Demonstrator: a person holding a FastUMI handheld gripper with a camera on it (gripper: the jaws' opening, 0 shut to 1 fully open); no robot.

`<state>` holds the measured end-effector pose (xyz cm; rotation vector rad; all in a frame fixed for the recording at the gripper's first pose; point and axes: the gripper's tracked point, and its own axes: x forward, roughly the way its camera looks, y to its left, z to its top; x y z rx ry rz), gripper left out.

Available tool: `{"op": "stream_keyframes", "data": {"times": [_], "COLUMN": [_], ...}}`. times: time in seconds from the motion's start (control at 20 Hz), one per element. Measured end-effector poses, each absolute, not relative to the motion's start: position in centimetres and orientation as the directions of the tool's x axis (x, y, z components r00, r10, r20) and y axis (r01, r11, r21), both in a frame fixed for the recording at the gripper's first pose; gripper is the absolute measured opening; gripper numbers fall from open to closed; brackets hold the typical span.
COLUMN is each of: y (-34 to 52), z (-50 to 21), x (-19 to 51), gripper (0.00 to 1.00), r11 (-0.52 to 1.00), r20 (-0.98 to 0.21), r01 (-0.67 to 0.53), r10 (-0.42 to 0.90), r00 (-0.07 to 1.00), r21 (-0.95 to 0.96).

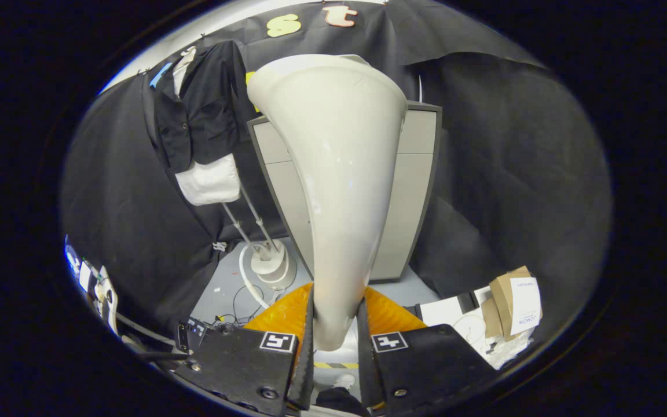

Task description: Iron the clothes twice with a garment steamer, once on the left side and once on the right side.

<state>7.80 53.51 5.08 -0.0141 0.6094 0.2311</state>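
Fingers of the gripper (336, 341) pinch the narrow neck of a glossy cream-white, funnel-shaped plastic garment steamer head (339, 174), one finger pressing on each side, so the head is carried with its wide mouth pointing forward and up. Holding it at the slim end probably gives the firmest grip and leaves the flared end free to meet the cloth. Beyond the fingers and off to their left hangs a black jacket over a white shirt (203, 121) on a slanted metal pole stand with a round white base (270, 263), well apart from the steamer head. Directly behind the head stands a grey panelled cabinet (420, 174). Judged from this spacing, neither side has yet been steamed.
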Motion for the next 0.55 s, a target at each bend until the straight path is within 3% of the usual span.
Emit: {"op": "stream_keyframes", "data": {"times": [0.55], "y": [52.97], "z": [5.17], "x": [8.41], "gripper": [0.35], "r11": [0.972], "r20": [-0.577], "r01": [-0.226], "r10": [0.217], "r00": [0.787], "r21": [0.057]}}
